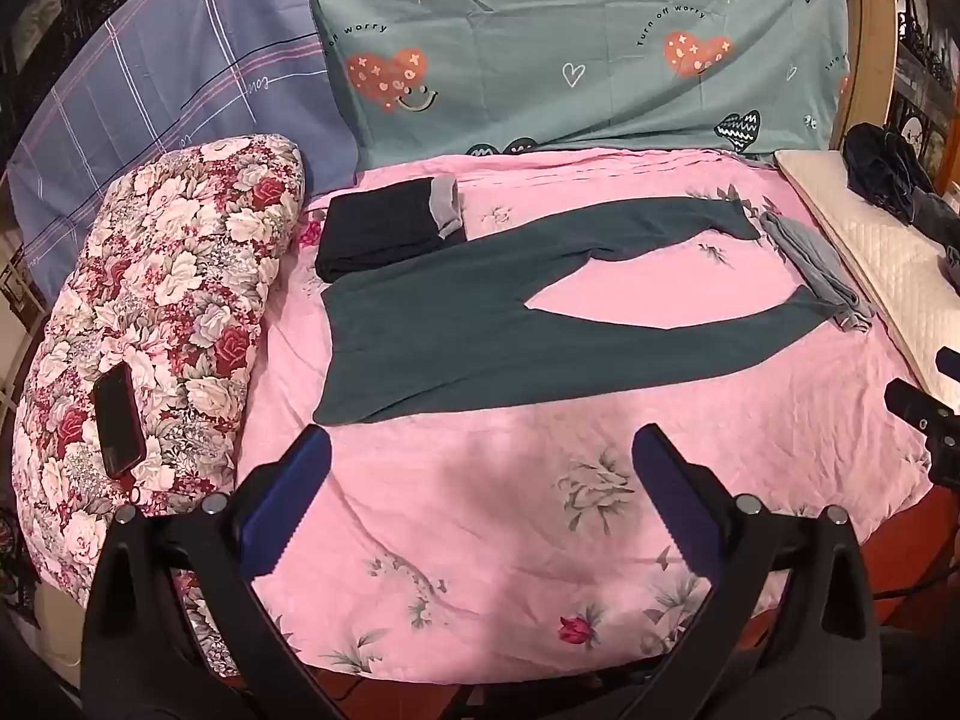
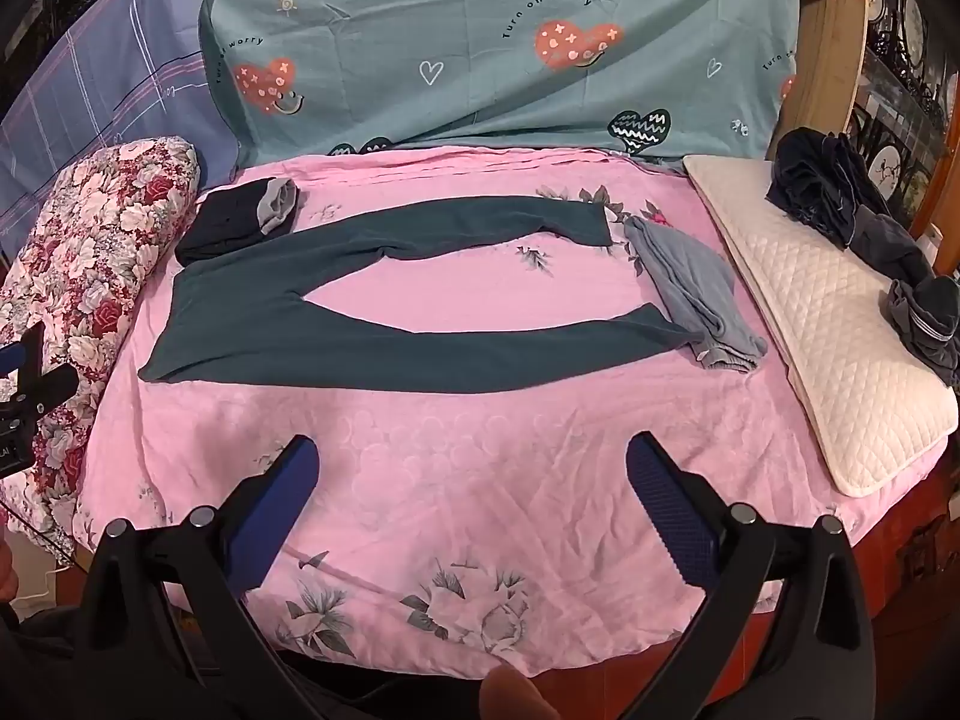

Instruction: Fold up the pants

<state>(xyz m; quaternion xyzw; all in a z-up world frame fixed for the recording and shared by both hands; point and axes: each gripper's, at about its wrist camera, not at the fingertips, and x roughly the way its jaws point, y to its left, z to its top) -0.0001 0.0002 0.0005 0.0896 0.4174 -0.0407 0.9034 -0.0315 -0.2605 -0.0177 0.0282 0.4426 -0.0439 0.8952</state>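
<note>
Dark teal pants [image 1: 480,324] lie flat on the pink bedspread [image 1: 480,510], waist to the left, two legs spread apart to the right; they also show in the right wrist view [image 2: 336,342]. My left gripper [image 1: 480,444] is open and empty, hovering above the bedspread in front of the pants' near edge. My right gripper [image 2: 474,456] is open and empty, also in front of the near leg. The right gripper's tip [image 1: 924,408] shows at the right edge of the left wrist view.
A folded dark garment with a grey cuff [image 1: 384,228] lies behind the waist. A grey garment [image 2: 696,294] lies at the leg ends. A floral quilt [image 1: 156,312] with a phone [image 1: 117,420] lies left. A white pillow [image 2: 840,348] carrying dark clothes [image 2: 822,186] lies right.
</note>
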